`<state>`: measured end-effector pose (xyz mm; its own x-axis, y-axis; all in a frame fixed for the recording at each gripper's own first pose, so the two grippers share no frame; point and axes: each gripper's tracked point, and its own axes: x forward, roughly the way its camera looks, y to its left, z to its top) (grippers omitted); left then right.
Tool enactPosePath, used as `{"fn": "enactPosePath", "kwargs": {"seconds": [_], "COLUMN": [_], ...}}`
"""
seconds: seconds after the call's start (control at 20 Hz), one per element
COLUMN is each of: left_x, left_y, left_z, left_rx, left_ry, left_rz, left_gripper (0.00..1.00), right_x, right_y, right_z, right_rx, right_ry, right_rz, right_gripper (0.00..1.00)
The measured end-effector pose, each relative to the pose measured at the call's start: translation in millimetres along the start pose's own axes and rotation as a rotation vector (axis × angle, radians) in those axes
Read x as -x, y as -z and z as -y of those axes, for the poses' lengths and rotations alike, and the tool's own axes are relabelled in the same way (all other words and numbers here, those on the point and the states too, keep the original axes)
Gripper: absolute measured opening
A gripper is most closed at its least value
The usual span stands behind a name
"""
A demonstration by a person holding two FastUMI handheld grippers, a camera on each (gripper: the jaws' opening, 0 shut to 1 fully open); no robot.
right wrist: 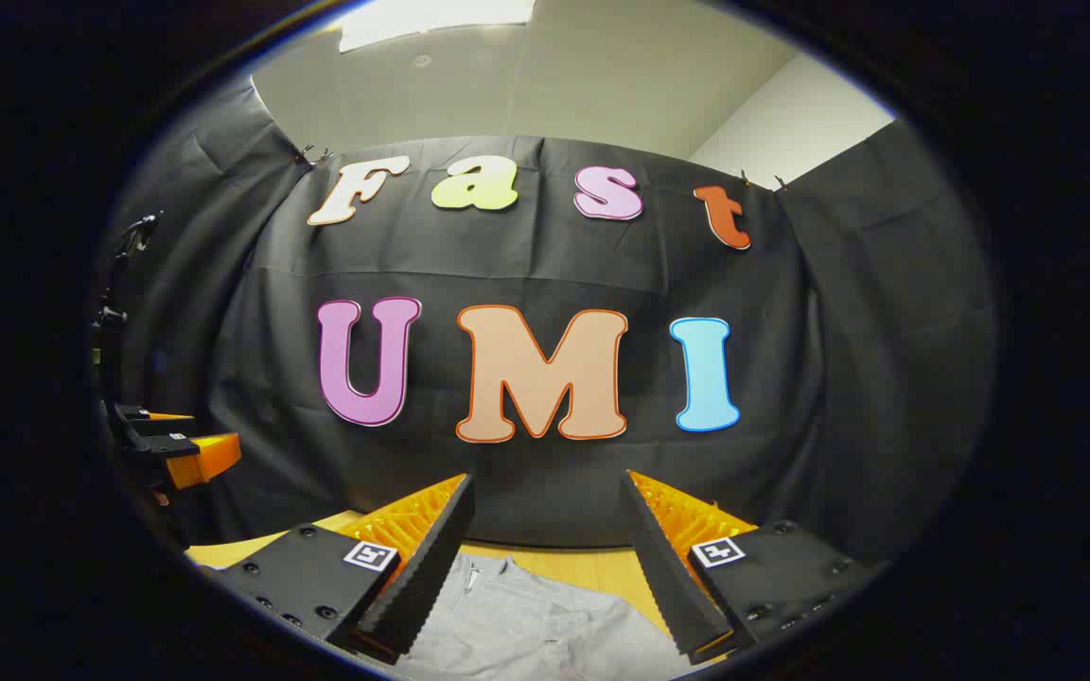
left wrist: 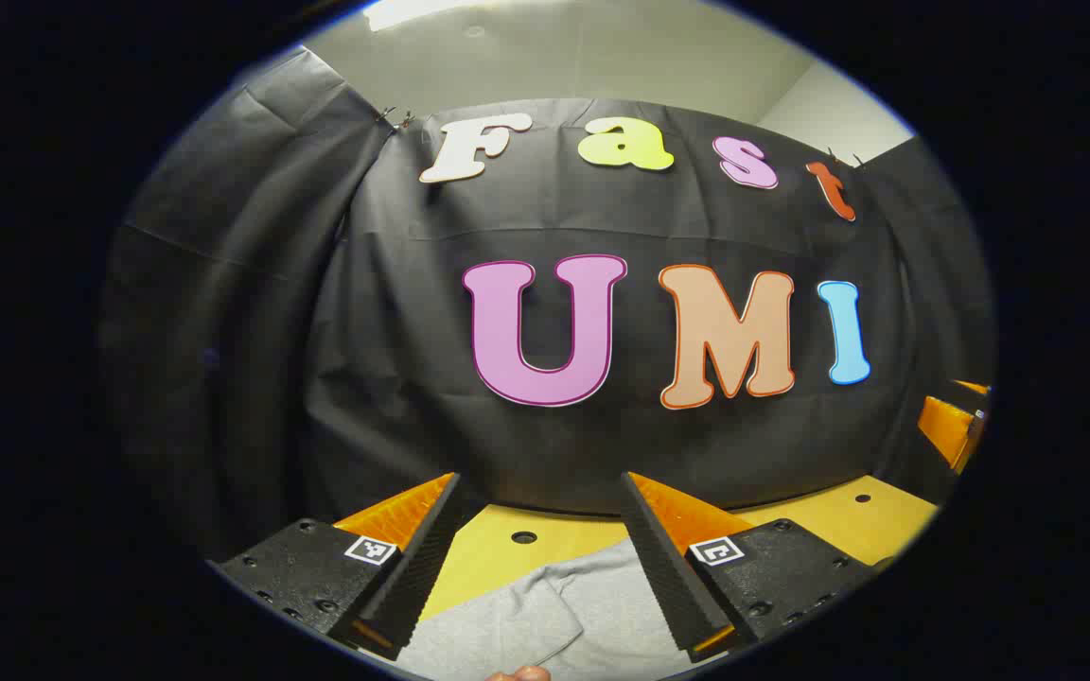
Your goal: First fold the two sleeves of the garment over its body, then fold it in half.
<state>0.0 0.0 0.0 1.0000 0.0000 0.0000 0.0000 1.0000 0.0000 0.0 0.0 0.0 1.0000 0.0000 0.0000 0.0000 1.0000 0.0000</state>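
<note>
The gray garment (left wrist: 545,615) lies flat on the yellow counter (left wrist: 848,520), low between the fingers of both claws. The left claw (left wrist: 540,558) is spread wide and holds nothing — it hangs above the cloth. The right claw (right wrist: 545,567) is spread wide too, above the garment's collar end, with nothing in it.

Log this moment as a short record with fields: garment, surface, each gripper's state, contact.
garment: grey garment, lying on the table, collar end toward the booth wall
surface: yellow table with small holes
left gripper: open, above the garment
right gripper: open, above the garment
contact: neither gripper is gripping fabric
other: a fingertip at the bottom edge of the left gripper view
</note>
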Motion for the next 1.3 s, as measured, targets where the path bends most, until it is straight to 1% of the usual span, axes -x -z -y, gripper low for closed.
{"fn": "enactPosePath", "kwargs": {"seconds": [0.1, 0.3, 0.5, 0.65, 0.75, 0.85, 1.15, 1.2, 1.3], "left_x": [3.2, 7.0, 7.8, 8.6, 7.2, 8.2, 7.6, 6.1, 4.6], "left_y": [-2.8, -1.3, -4.5, -12.1, -14.5, -17.1, -15.3, -14.5, -14.5], "left_z": [2.3, 3.3, 3.5, 2.9, 4.6, 7.7, 12.7, 11.2, 9.0], "left_rx": [-0.007, -0.011, -0.029, -0.053, -0.062, -0.055, -0.038, -0.051, -0.068], "left_ry": [0.0, 0.003, 0.013, 0.022, 0.028, 0.036, 0.061, 0.057, 0.054], "left_rz": [0.014, 0.019, 0.038, 0.067, 0.073, 0.079, 0.078, 0.07, 0.071], "left_gripper": [0.95, 0.95, 0.96, 0.94, 0.95, 0.95, 0.94, 0.94, 0.95], "right_x": [-3.2, -2.3, -4.4, -3.8, -1.5, 0.1, 13.7, 17.1, 26.0], "right_y": [5.8, -1.7, -6.0, -10.3, -8.2, -4.9, 9.8, 13.9, 23.9], "right_z": [3.9, 14.4, 20.9, 26.0, 31.9, 39.8, 72.4, 81.9, 109.5], "right_rx": [-0.001, -0.006, 0.052, 0.043, 0.059, 0.076, 0.168, 0.169, 0.173], "right_ry": [0.002, 0.027, 0.032, 0.055, 0.066, 0.076, 0.087, 0.098, 0.145], "right_rz": [-0.017, -0.001, 0.014, 0.023, 0.016, -0.001, -0.051, -0.068, -0.095], "right_gripper": [0.97, 0.97, 0.97, 0.96, 0.98, 0.97, 0.97, 0.97, 0.97]}}
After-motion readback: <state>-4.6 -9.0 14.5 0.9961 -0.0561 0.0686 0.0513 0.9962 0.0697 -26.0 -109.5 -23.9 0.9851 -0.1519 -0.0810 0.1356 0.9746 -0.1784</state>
